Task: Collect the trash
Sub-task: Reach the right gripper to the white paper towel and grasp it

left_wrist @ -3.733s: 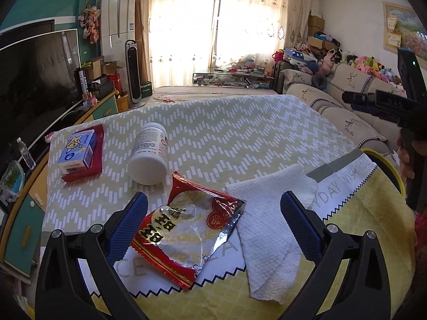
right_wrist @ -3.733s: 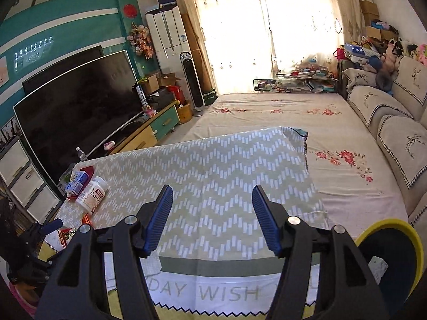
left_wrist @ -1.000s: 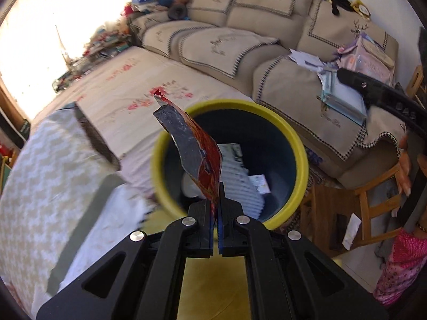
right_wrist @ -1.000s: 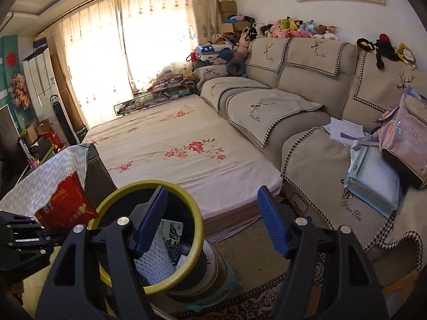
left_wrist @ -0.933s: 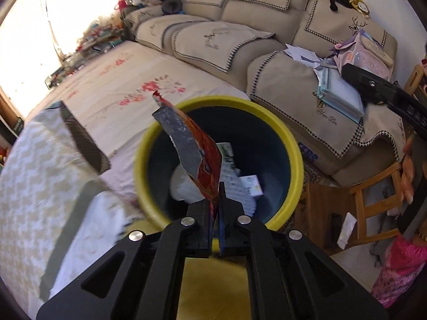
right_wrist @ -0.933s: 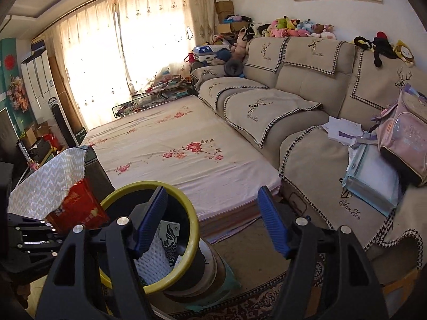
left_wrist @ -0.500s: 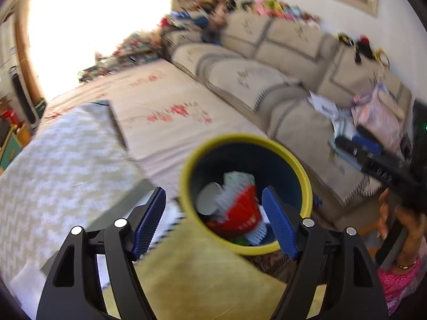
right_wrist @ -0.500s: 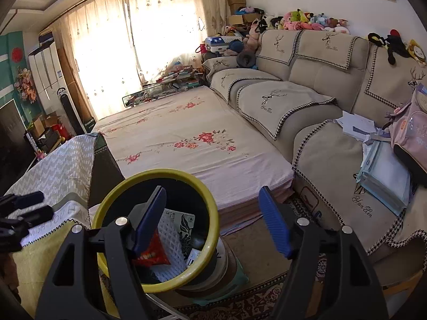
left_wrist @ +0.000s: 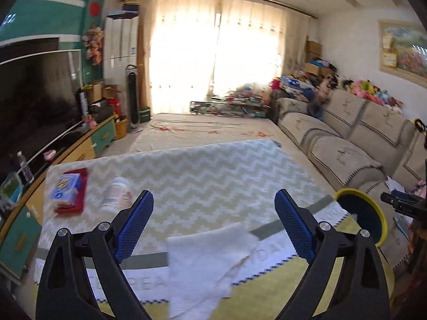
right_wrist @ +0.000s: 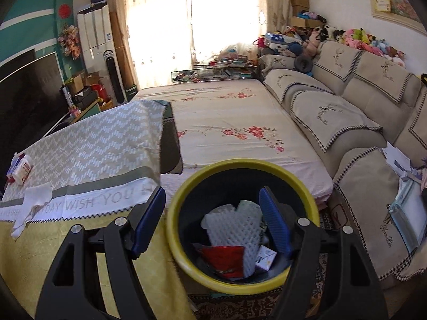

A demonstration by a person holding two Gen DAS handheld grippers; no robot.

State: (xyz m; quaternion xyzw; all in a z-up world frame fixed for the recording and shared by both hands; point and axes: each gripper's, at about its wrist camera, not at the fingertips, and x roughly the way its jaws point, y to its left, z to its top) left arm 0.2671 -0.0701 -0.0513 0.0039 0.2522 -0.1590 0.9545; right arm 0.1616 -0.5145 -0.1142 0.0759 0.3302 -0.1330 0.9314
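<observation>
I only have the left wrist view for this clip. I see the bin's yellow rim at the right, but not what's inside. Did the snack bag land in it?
Observer: Yes. The right wrist view looks down into the yellow-rimmed bin, and the red snack bag lies inside near the front.
Operator: Anything else in there?
Observer: A white foam net sleeve lies against the bag, and a small white carton sits to its right.
Operator: Is the right gripper holding anything?
Observer: No. The right gripper is open and empty, above the bin.
Operator: And the bin's position?
Observer: It stands on the floor between the table's yellow cloth edge and the sofa.
</observation>
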